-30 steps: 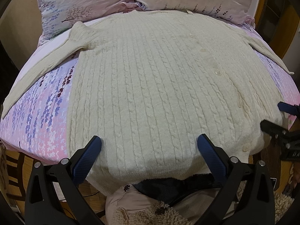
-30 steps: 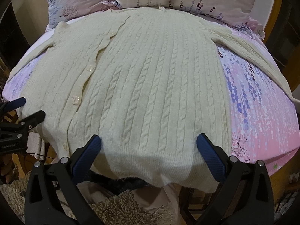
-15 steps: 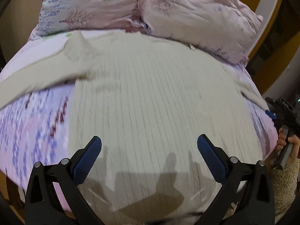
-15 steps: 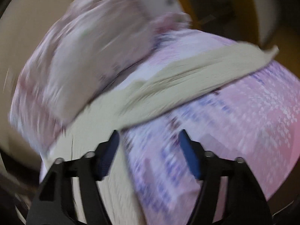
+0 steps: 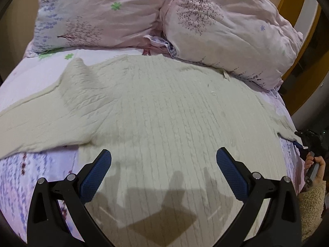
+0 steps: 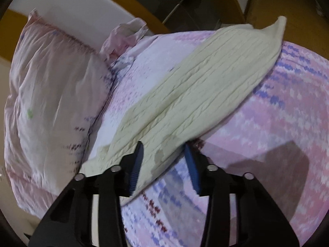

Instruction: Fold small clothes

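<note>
A cream cable-knit cardigan (image 5: 164,107) lies spread flat on the bed. One sleeve (image 5: 41,123) reaches out to the left. My left gripper (image 5: 163,152) hovers open over the cardigan's body with nothing between its fingers. In the right wrist view the other sleeve (image 6: 205,86) runs from between my fingers up to the right. My right gripper (image 6: 163,147) is closing, with the sleeve's near part lying between its blue pads; the pads still stand apart. In the left wrist view the right gripper (image 5: 302,144) shows at the bed's right edge, held by a hand (image 5: 316,164).
Two pink floral pillows (image 5: 98,14) (image 5: 226,30) lie just beyond the collar; one pillow (image 6: 51,82) is left of the right gripper. The pink and purple flowered sheet (image 6: 267,133) covers the bed. A wooden bed frame (image 5: 298,51) curves behind the pillows.
The left gripper moved forward over the cardigan toward the pillows. The right gripper swung from the hem to the right sleeve, rolled, and its jaws narrowed around the sleeve.
</note>
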A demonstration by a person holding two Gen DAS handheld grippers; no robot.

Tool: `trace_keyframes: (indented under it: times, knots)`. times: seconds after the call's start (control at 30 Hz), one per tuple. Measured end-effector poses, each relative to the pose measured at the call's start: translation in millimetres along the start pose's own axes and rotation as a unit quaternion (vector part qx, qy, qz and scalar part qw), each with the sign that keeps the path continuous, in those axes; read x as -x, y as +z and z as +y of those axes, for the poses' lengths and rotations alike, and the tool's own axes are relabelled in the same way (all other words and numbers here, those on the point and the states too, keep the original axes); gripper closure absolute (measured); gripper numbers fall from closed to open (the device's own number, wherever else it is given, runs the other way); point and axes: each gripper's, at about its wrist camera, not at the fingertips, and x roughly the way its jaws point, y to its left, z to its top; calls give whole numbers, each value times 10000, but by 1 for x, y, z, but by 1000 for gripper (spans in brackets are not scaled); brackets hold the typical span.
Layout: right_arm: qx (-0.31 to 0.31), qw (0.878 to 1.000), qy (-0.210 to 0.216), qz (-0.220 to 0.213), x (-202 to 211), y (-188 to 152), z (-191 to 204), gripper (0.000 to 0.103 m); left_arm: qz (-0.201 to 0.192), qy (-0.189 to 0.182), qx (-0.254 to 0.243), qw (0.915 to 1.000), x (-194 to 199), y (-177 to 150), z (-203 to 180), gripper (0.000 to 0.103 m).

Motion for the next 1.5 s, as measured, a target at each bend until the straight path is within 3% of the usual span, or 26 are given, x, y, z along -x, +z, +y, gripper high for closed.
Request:
trace_keyframes:
  times: [0.2, 0.33, 0.4, 0.47, 0.6, 0.67, 0.8, 0.9, 0.97, 1.07, 1.1, 1.17, 1.2, 1.43, 1.5]
  knots:
    - [-85, 9992, -287, -268, 2, 8, -13, 91, 84, -180, 48, 9998, -15, 8, 3, 1]
    - [289, 9970, -577, -434, 1, 8, -1, 97, 36, -441, 151, 9989, -21, 14, 7, 1]
    - [674, 9936, -636, -653, 7, 3, 18, 98, -116, -757, 274, 9967, -20, 15, 12, 1]
    - [1063, 9893, -541, -839, 16, -2, 41, 98, -192, -896, 382, 9951, -18, 18, 16, 1]
    - [2058, 9742, 116, -919, 29, -32, 110, 98, -361, -920, 411, 9943, -17, 23, 19, 1]
    - [2547, 9628, 484, -758, 29, -57, 144, 98, -394, -913, 398, 9943, -17, 24, 18, 1]
    - [3598, 9246, 1250, 86, 12, -135, 206, 98, -392, -995, 438, 9933, -20, 24, 16, 1]
    - [4010, 9004, 1414, 922, -19, -188, 224, 98, -386, -1090, 482, 9921, -22, 24, 13, 1]
    - [4066, 8948, 1237, 1369, -43, -212, 223, 98, -382, -1136, 485, 9916, -23, 24, 11, 1]
    - [3828, 9000, 1129, 1752, -58, -219, 211, 86, -387, -1150, 428, 9917, -22, 23, 9, 1]
    - [3577, 9074, 1150, 1884, -58, -215, 203, 70, -394, -1113, 400, 9922, -22, 23, 9, 1]
    - [3150, 9199, 1252, 1974, -55, -203, 193, 53, -415, -1059, 323, 9930, -21, 24, 9, 1]
    - [2904, 9288, 1301, 1898, -51, -195, 188, 51, -414, -1064, 317, 9930, -22, 24, 9, 1]
    - [1829, 9668, 1029, 1456, -51, -146, 160, 53, -269, -1626, 650, 9842, -27, 24, 18, 1]
    - [1748, 9711, 917, 1338, -53, -138, 157, 72, -247, -1730, 738, 9818, -27, 24, 21, 1]
